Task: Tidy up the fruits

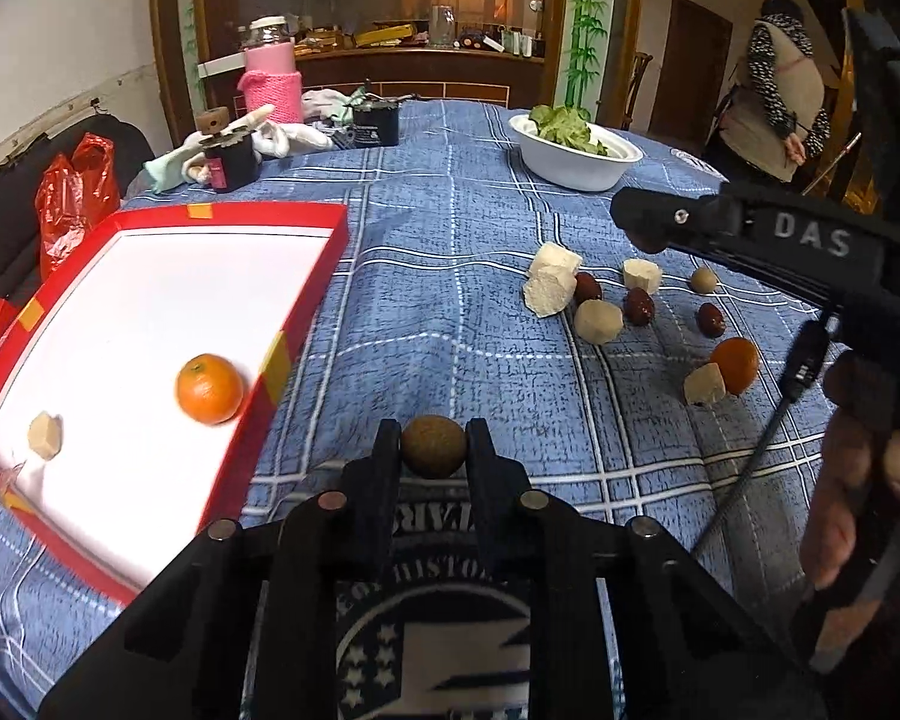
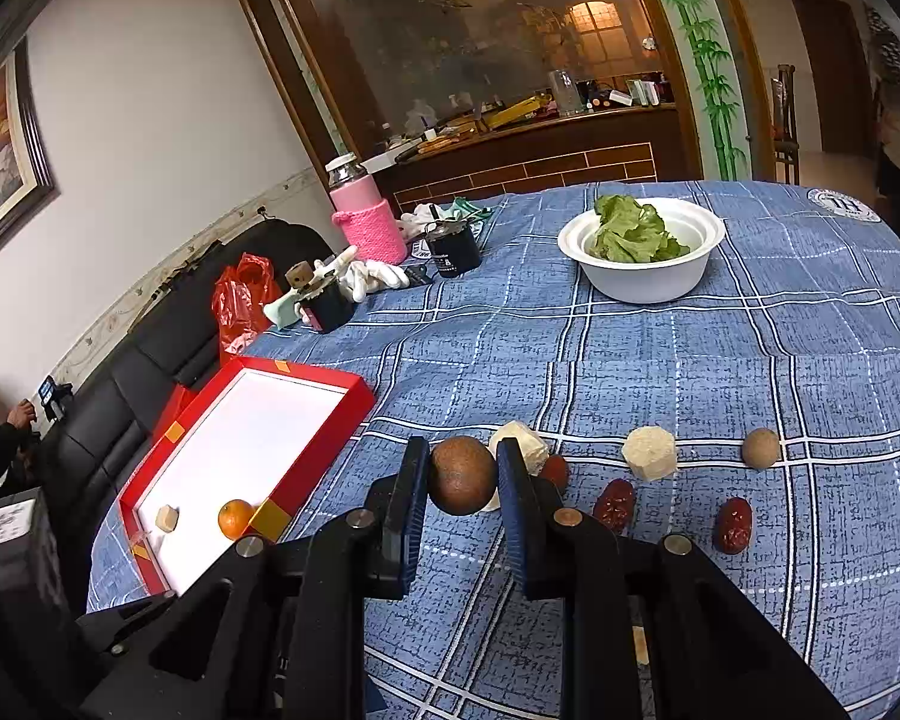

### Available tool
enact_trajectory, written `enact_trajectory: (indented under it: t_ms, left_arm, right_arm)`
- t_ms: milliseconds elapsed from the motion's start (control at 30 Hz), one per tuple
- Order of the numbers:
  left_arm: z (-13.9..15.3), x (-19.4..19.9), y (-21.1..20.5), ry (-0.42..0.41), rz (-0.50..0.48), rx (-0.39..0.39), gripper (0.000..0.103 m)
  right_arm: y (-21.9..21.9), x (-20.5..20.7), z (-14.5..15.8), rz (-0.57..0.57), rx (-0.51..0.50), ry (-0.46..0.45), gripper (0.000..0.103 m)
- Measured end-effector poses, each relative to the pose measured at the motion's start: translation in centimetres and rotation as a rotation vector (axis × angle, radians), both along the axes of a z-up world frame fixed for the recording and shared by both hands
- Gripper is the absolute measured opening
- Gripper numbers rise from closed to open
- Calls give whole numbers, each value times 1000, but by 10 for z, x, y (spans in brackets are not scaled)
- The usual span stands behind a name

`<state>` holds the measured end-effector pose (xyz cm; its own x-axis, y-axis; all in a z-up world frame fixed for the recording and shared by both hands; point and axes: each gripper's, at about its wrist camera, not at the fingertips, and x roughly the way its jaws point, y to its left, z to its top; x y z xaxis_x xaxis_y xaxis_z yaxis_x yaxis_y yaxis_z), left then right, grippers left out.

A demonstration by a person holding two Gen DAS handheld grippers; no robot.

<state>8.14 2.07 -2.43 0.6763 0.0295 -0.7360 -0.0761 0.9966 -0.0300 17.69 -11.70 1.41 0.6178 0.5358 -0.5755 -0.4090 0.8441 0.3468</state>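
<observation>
The left tool pinches a small brown fruit across its middle (light, hard, likely to roll). The right tool also clamps one. Left of it, farther, waits the red box.

- Red tray, white inside, is set on the table's left part.
- One orange and one pale chunk lie in the tray, apart.
- A brown round fruit is clamped between black fingers, above the cloth.
- A second brown fruit is clamped likewise.
- Pale chunks, red dates, a tan ball and a second orange are scattered on the cloth to the right.
</observation>
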Motion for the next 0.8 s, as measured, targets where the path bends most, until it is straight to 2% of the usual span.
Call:
enact_trajectory:
  t_ms: [367, 500, 633, 800]
  left_arm:
    - [10, -25, 23, -27, 54, -36, 19]
    - [7, -25, 16, -40, 23, -51, 19]
    - [5, -22, 3, -59, -15, -63, 19]
    - [0, -18, -6, -63, -44, -81, 19]
  right_arm:
    - [13, -11, 4, -6, -52, -11, 24]
    - [13, -38, 2, -26, -105, -40, 24]
    - [-3, -63, -3, -92, -151, -63, 24]
    - [-22, -78, -11, -161, -165, -86, 24]
